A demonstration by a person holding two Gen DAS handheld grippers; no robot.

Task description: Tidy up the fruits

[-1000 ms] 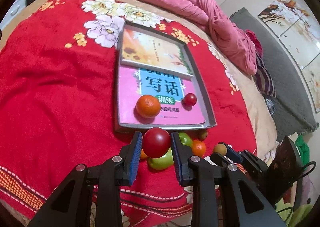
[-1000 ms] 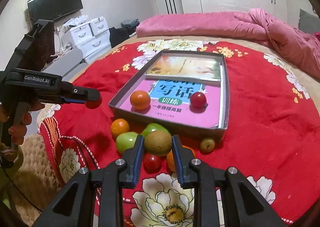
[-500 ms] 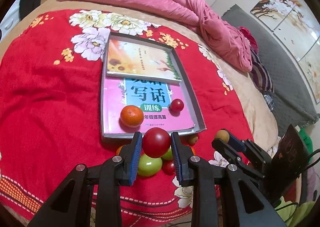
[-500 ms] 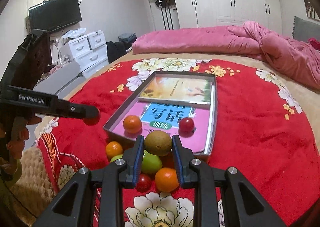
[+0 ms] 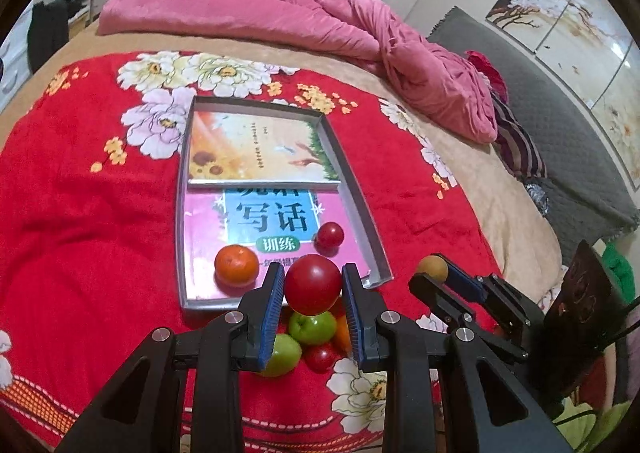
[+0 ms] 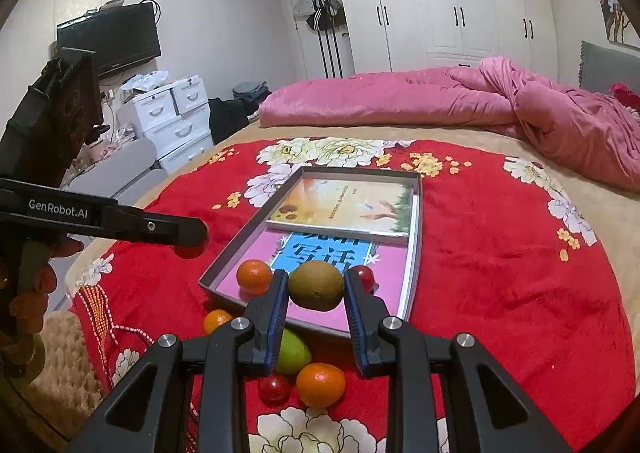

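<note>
Two claws show in our left wrist view. Our left claw [image 5: 313, 285] is clamped on a red tomato [image 5: 313, 283], both blue pads pressing its sides, and it hangs over the near edge of the grey tray [image 5: 362, 205] on the bed's red floral blanket [image 5: 80, 213]. Inside the tray lie two books, a pink one [image 5: 204, 229] near us and a sunflower one [image 5: 256, 149] beyond it. On the pink book sit an orange [image 5: 236, 265] and a small red fruit [image 5: 329, 236], well apart. Below the held tomato, on the blanket just outside the tray, we see two green apples [image 5: 313, 327], another small red fruit [image 5: 320, 357] and a sliver of orange peel colour between the fingers. To the right, our right claw [image 5: 432, 273] carries a brownish fruit [image 5: 432, 268]. A pink quilt [image 5: 320, 25] is bunched at the far side.

In our right wrist view, the right claw [image 6: 316, 287] grips that fruit, which looks like a kiwi [image 6: 317, 285], though the skin is hard to read. It hangs over the tray's [image 6: 224, 265] near rim. An orange [image 6: 254, 276] and a red fruit [image 6: 366, 277] rest on the pink book behind it. On the blanket before the tray lie a green apple [image 6: 294, 353], two oranges [image 6: 321, 384] and a small red fruit [image 6: 274, 387]. At left, the left claw [image 6: 188, 245] holds the tomato [image 6: 188, 251], mostly hidden under its finger.
</note>
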